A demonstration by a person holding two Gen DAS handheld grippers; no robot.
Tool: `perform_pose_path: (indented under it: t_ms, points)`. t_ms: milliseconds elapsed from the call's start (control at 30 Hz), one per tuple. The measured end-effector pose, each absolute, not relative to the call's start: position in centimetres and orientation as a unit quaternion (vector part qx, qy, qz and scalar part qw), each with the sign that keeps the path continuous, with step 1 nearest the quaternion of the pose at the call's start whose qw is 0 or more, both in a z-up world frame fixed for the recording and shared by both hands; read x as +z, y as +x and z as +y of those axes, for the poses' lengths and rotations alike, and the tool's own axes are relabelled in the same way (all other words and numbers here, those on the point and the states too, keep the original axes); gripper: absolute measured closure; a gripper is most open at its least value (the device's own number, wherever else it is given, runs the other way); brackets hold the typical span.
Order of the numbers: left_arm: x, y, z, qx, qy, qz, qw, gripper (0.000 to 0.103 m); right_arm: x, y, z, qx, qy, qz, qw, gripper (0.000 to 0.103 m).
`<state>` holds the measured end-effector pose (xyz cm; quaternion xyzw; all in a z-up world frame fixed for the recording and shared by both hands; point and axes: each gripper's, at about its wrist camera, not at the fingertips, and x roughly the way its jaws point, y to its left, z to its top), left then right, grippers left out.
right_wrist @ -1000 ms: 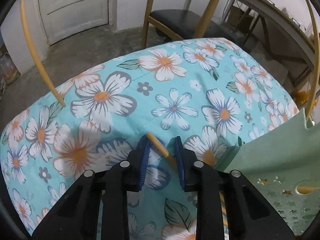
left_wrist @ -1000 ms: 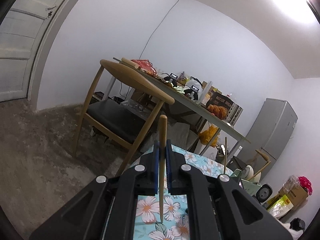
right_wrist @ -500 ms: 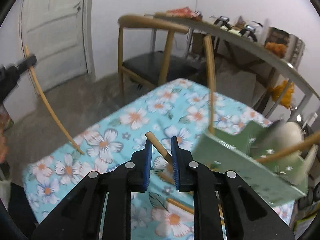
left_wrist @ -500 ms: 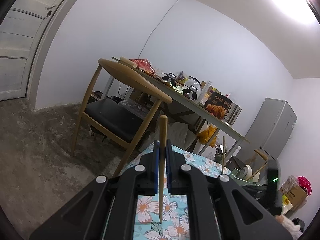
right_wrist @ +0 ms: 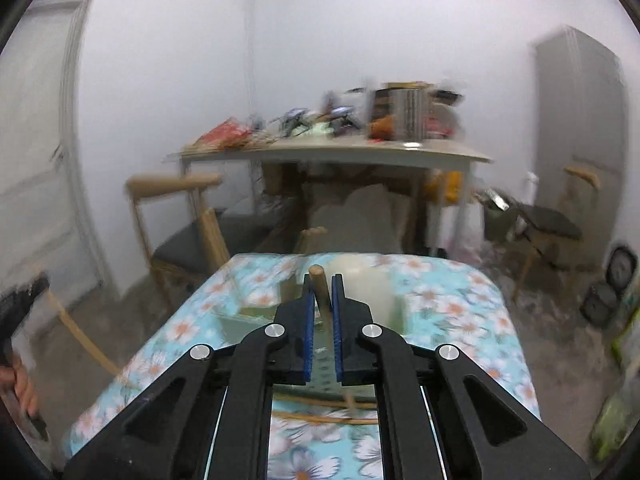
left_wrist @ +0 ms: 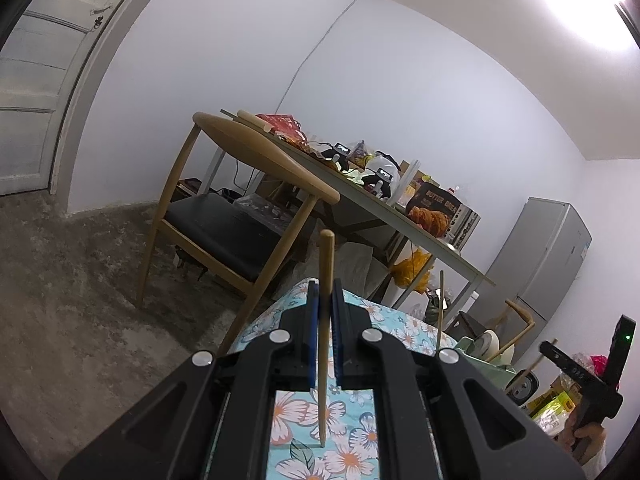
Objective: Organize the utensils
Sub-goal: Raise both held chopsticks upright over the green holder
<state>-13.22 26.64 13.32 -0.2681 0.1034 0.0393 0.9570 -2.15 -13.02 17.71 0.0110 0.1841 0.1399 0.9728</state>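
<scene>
My left gripper (left_wrist: 324, 292) is shut on a wooden chopstick (left_wrist: 325, 320) that stands upright, tip down over the floral tablecloth (left_wrist: 352, 452). My right gripper (right_wrist: 321, 284) is shut on another wooden chopstick (right_wrist: 319, 280), held above a pale green utensil basket (right_wrist: 248, 320) with a white spoon or ladle (right_wrist: 366, 284) in it. The basket also shows in the left wrist view (left_wrist: 476, 346) with an upright chopstick (left_wrist: 440, 308). Two more chopsticks (right_wrist: 320, 410) lie on the cloth under the right gripper. The right wrist view is blurred.
A wooden chair (left_wrist: 224, 220) with a black seat stands beyond the floral table. Behind it is a long cluttered table (left_wrist: 380, 196). A grey fridge (left_wrist: 548, 256) stands at the right wall. The other hand-held gripper (left_wrist: 600, 380) shows at the right edge.
My right gripper has lifted its chopstick off the cloth and swung up and over the green basket. My left gripper has stayed nearly still with its chopstick.
</scene>
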Motion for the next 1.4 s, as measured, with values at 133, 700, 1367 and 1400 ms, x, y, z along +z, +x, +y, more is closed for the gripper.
perform_pose_path:
  t_ms: [133,700,1367,1400]
  points:
    - [13.3,-13.1,26.4,0.039,-0.264,0.102,0.958,0.098,18.1,-1.7,-16.3,0.123,0.073,0.176,0.974,0.099]
    - [18.8,-13.7,21.0,-0.039,-0.246,0.046,0.967,0.098,22.4,-9.3,-20.5,0.174,0.196,0.055,0.963,0.099]
    - [23.9,0.2,9.5,-0.070,-0.164,0.020,0.984,0.098,24.7,-8.3,-25.2,0.203,0.221,-0.007,0.954,0.099]
    - [23.6,0.7,8.9,-0.067,-0.157,0.023,0.985,0.098,24.7,-8.1,-25.3,0.206,0.224,-0.006,0.952,0.099]
